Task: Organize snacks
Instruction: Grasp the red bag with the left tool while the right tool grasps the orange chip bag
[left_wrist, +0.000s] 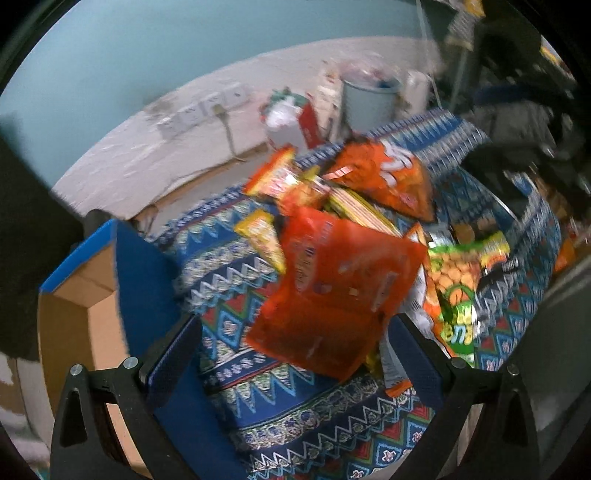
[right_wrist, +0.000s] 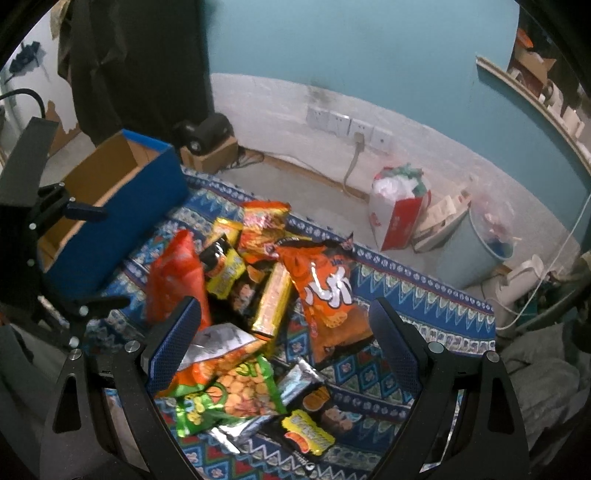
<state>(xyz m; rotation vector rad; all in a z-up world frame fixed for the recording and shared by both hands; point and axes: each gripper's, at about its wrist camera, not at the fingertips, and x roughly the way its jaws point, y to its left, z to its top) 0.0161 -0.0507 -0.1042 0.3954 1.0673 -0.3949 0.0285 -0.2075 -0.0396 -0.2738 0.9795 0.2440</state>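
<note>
A pile of snack packets lies on a patterned blue cloth (right_wrist: 424, 317). In the left wrist view a red-orange bag (left_wrist: 332, 295) stands just ahead of my open left gripper (left_wrist: 295, 354), between its fingers but not touched. An orange chips bag (left_wrist: 388, 173) and a green peanut bag (left_wrist: 458, 280) lie beyond. In the right wrist view my right gripper (right_wrist: 284, 343) is open above the pile, over the green peanut bag (right_wrist: 236, 391), a yellow biscuit pack (right_wrist: 273, 299) and the orange chips bag (right_wrist: 325, 288). The red-orange bag (right_wrist: 177, 277) stands at the left.
An open blue cardboard box (right_wrist: 110, 206) sits at the cloth's left end, also in the left wrist view (left_wrist: 92, 295). The left gripper's frame (right_wrist: 55, 229) hangs beside it. Beyond the cloth stand a red-white bag (right_wrist: 399, 214), a grey bin (right_wrist: 472, 251) and a wall with sockets (right_wrist: 347, 125).
</note>
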